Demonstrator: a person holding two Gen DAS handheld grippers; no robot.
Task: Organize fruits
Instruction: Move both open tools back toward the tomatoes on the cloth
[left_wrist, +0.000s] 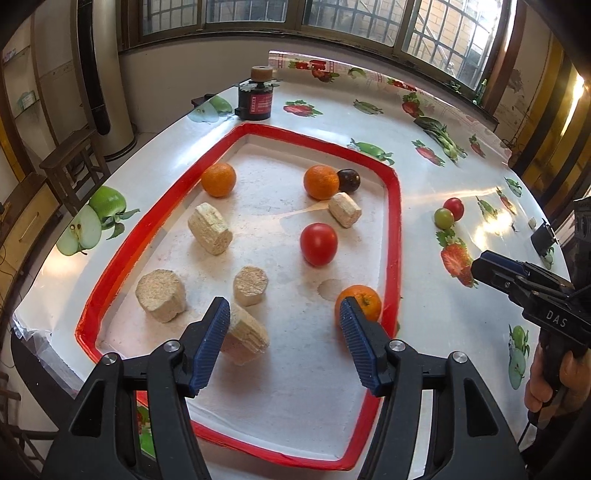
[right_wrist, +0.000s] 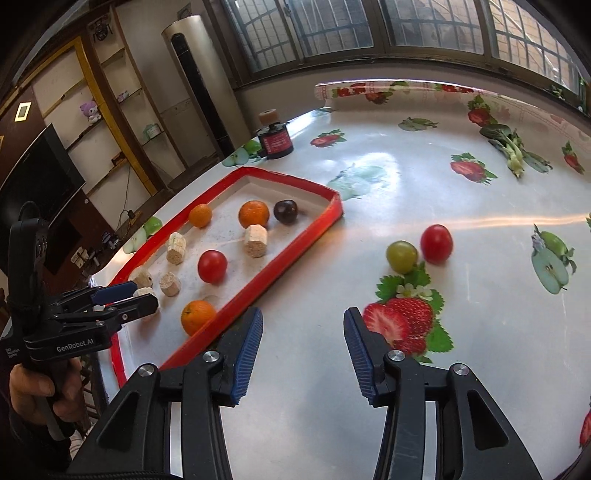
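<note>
While both grippers hang over the near edge of the table (right_wrist: 332, 424), nothing is held. The left gripper (left_wrist: 284, 325) hovers above the near end of the red-rimmed tray (left_wrist: 393, 236) with its jaws spread wide and empty, a pale cork-like block (left_wrist: 245, 334) showing just beyond its left finger and an orange (left_wrist: 364, 301) just beyond its right one. The right gripper (right_wrist: 303, 339) is likewise wide apart and empty, held over bare tablecloth to the right of the tray.

Further into the tray lie more of the pale blocks, a red tomato (left_wrist: 318, 243), then two more oranges (left_wrist: 218, 180) and a dark plum (left_wrist: 349, 180) touching the right one of them. Outside the tray, ahead of the right gripper, a green grape-like fruit (right_wrist: 402, 256) and a small red tomato (right_wrist: 436, 243) sit close together on the cloth. At the far edge stands a dark jar (left_wrist: 257, 98).

The sorting looks part done: most fruit is in the tray and these two remain out. The step in hand seems to be the approach for a pick. The right gripper would need to travel forward, lower around the nearer green fruit and close gently; it is round, likely to roll, and its neighbour crowds one side.
</note>
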